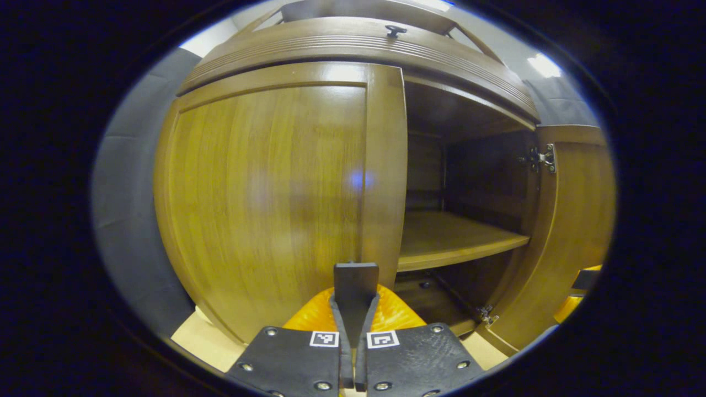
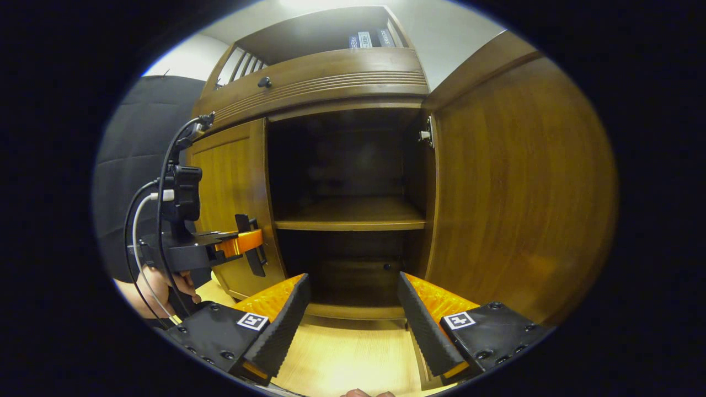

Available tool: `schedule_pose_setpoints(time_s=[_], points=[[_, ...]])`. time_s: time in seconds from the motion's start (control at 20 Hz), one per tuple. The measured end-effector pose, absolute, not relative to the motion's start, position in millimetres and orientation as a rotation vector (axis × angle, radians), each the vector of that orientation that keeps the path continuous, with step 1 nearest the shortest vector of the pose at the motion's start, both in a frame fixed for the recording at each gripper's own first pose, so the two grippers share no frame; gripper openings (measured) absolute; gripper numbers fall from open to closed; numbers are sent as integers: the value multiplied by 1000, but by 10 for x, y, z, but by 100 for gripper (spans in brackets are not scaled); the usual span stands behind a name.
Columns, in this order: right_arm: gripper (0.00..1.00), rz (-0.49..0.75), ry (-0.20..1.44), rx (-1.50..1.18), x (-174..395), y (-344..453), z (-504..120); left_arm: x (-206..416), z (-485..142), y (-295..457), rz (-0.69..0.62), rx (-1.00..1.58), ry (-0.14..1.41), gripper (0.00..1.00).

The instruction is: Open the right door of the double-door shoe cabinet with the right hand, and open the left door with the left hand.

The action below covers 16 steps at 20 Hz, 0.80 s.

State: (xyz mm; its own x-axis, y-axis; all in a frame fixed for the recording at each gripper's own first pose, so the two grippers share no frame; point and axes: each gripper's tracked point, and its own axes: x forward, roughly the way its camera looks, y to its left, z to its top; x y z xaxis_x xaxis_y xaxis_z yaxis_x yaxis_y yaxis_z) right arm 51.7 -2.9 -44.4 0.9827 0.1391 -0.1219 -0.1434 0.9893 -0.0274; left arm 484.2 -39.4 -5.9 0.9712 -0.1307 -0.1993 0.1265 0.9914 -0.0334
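Observation:
The brown wooden shoe cabinet's left door [image 1: 265, 204] is closed and looms close in the left gripper view. My left gripper [image 1: 356, 275] is shut with nothing between its fingers, its tip low down by that door's right stile. In the right gripper view the same left gripper [image 2: 253, 253] hangs in front of the left door [image 2: 231, 182], held by a hand [image 2: 160, 286]. The right door [image 2: 524, 193] stands swung wide open, also seen as the right door [image 1: 579, 209]. My right gripper [image 2: 353, 278] is open, facing the dark interior and its shelf [image 2: 350, 218].
A drawer front with a small dark knob [image 2: 265, 82] runs above the doors, and books [image 2: 369, 38] stand on the open shelf on top. Pale wooden floor [image 2: 353, 353] lies before the cabinet. Black cloth wall [image 2: 132, 138] is to its left.

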Motion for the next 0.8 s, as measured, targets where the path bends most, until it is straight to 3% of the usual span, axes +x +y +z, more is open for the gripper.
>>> schedule_pose_setpoints(time_s=[0.4,0.45,0.5,0.6,0.8], points=[[96,158,137,-50,244,81,-511,4581,-38,-373,-164,-31,198,4],[99,160,140,-52,216,96,-522,4525,-39,-365,-168,-33,195,4],[96,161,142,-53,187,110,-523,4493,-25,-355,-172,-35,193,4],[99,164,148,-56,115,140,-546,4395,-23,-324,-175,-40,187,4],[96,172,163,-63,19,205,-591,4374,61,-301,-165,-34,182,4]])
